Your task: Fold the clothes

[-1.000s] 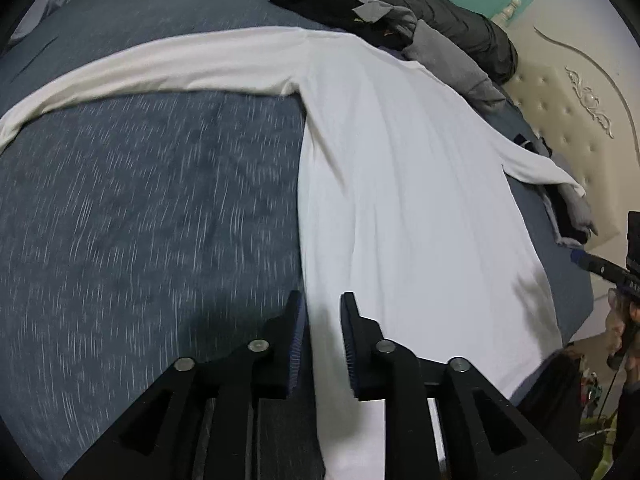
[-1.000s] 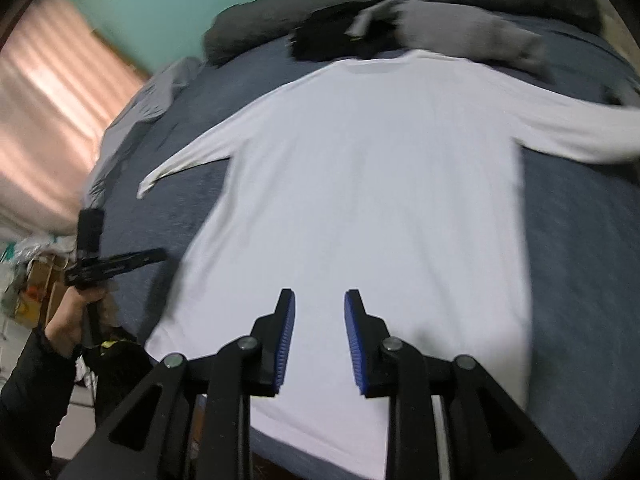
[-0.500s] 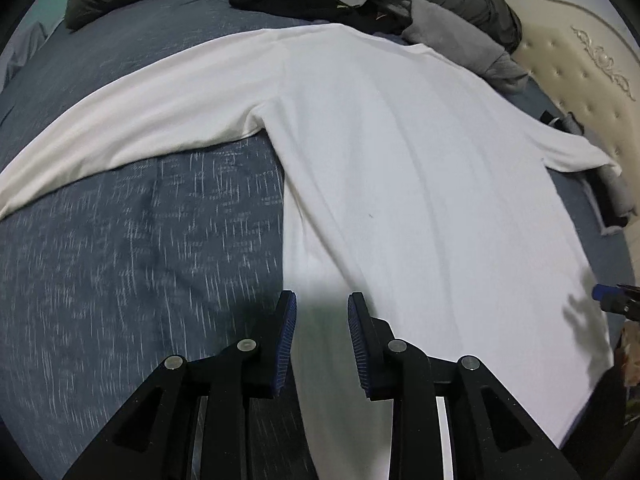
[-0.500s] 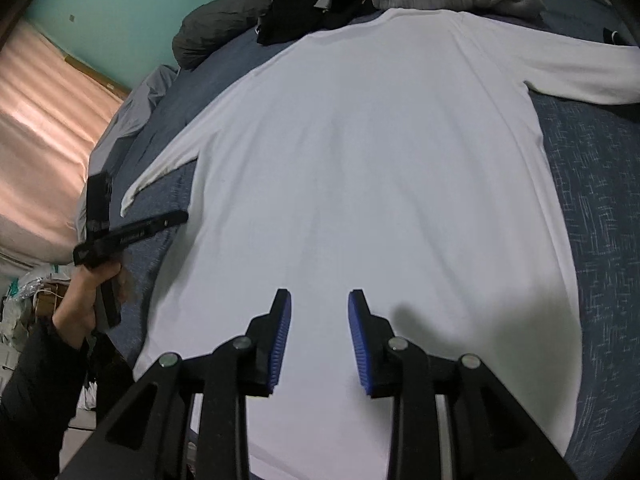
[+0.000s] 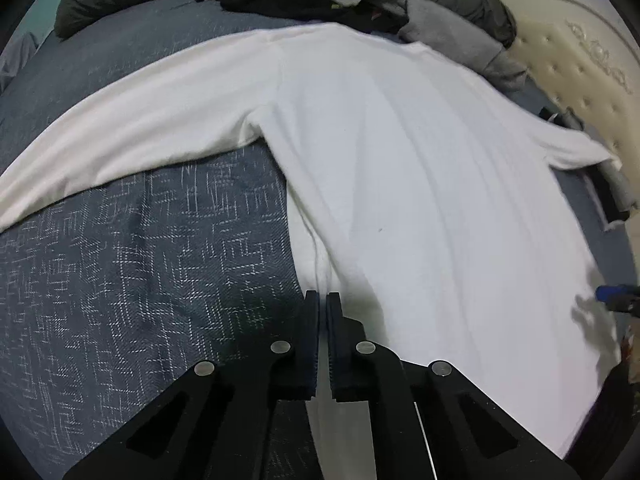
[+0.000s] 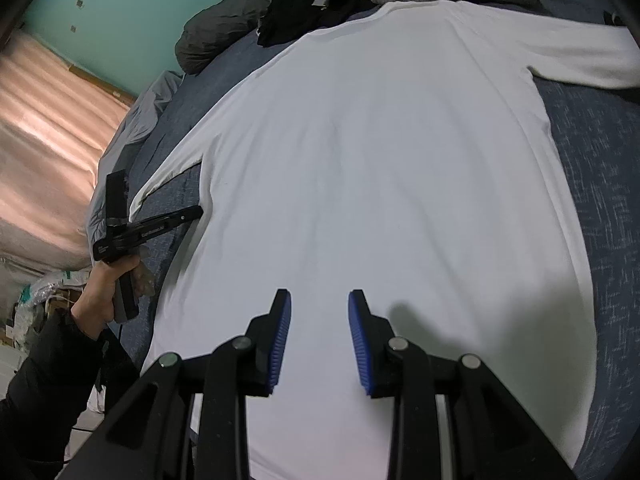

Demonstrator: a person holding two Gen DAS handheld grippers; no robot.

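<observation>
A white long-sleeved shirt [image 5: 400, 160] lies flat on the blue patterned bed cover [image 5: 140, 280], sleeves spread to both sides. My left gripper [image 5: 322, 298] is at the shirt's left side seam, shut on a small raised ridge of the fabric. In the right wrist view the shirt [image 6: 380, 160] fills the middle, and my right gripper [image 6: 319, 300] stands open just above its lower part, nothing between the blue pads. That view also shows the left gripper [image 6: 196, 213] held by a hand [image 6: 104, 292] at the shirt's edge.
A pile of black and grey clothes [image 5: 360, 4] and a dark rolled duvet [image 6: 224, 36] lie beyond the shirt's collar. A cream padded headboard [image 5: 580, 60] stands at the right. A pink curtain [image 6: 40, 120] and teal wall lie past the bed's left edge.
The left gripper came down onto the shirt's side edge and its jaws closed on the fabric. The right gripper sank closer to the shirt and stayed open.
</observation>
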